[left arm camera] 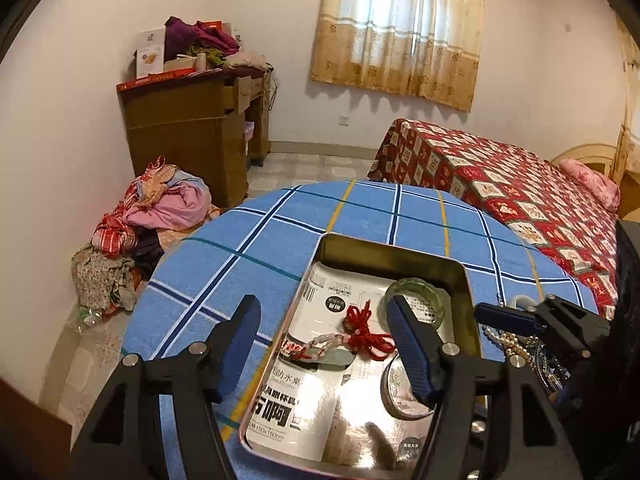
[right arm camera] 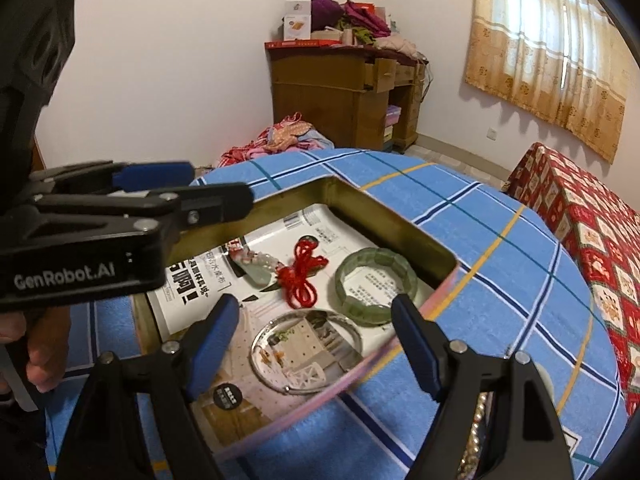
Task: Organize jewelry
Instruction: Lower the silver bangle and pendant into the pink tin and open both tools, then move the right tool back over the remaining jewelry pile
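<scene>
- The left gripper [left arm camera: 324, 344] has its fingers spread wide with nothing between them, above the metal tin [right arm camera: 352, 196] on the table [right arm camera: 500, 264].
- In the left wrist view its right finger [left arm camera: 412, 352] covers part of the green bangle [right arm camera: 376, 284] and the silver bangle [right arm camera: 308, 350].
- The right gripper [right arm camera: 316, 344] also stands open and empty, above the near rim of the tin.
- The jade pendant on a red cord [right arm camera: 298, 276] lies on the printed sheet inside the tin, left of the green bangle.
- A pearl strand [right arm camera: 474, 440] shows only in part, behind the right gripper's finger on the table outside the tin; the rest is cut off.
- The tin's near wall is blurred pink.
- The far half of the table lies bare, and the bed [left arm camera: 520, 196] is close to its right edge.
</scene>
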A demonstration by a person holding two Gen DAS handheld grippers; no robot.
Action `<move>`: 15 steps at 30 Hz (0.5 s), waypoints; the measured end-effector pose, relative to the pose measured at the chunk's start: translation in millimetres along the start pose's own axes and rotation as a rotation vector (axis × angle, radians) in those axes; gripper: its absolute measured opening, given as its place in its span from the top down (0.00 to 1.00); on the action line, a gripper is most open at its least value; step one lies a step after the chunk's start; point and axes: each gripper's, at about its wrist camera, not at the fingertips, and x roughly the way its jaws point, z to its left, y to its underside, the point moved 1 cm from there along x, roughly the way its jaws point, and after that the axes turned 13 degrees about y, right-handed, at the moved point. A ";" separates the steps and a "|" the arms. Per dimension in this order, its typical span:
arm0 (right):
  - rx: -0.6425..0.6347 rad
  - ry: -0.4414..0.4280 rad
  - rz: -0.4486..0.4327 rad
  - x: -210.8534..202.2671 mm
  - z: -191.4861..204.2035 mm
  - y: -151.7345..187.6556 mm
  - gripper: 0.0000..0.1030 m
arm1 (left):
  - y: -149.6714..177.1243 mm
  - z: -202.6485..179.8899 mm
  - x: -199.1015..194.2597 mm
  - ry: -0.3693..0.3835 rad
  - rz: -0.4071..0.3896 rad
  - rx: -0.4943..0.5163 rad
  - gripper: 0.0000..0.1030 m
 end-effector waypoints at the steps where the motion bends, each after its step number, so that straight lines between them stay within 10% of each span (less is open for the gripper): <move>1: 0.008 0.002 0.004 -1.7 -1.3 1.5 0.17 | 1.1 1.4 -1.1 -0.006 -0.003 -0.012 0.36; 15: 0.217 0.172 0.039 -57.5 -95.9 64.3 0.17 | 15.9 -62.6 -8.4 0.005 0.003 0.068 0.36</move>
